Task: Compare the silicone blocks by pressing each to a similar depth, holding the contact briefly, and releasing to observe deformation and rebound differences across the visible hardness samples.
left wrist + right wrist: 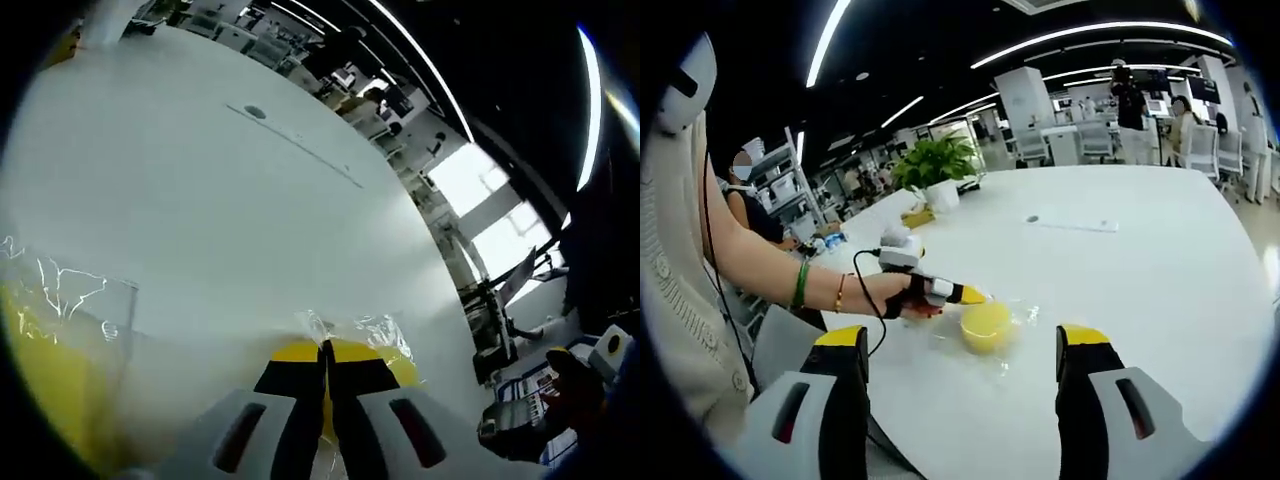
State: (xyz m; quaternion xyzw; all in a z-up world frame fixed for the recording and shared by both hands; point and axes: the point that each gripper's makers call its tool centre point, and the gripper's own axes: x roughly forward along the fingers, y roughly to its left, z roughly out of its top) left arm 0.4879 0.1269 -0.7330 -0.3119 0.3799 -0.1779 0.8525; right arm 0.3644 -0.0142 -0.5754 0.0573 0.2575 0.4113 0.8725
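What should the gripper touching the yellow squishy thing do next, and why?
Probably ease the left gripper back off the yellow silicone block. Its jaws are shut and its tip already rests against the block in its clear wrap, so letting go would show how it springs back. The right gripper waits open.

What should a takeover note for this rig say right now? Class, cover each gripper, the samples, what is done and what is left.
Left gripper: jaws shut, tips pressing the yellow block in its clear wrap on the white table.
Right gripper: jaws open, held back, holding nothing.
A second yellow sample in clear wrap lies at the left edge of the left gripper view.
Done: press under way on one block.
Left: hold, release, watch rebound, then press the other.
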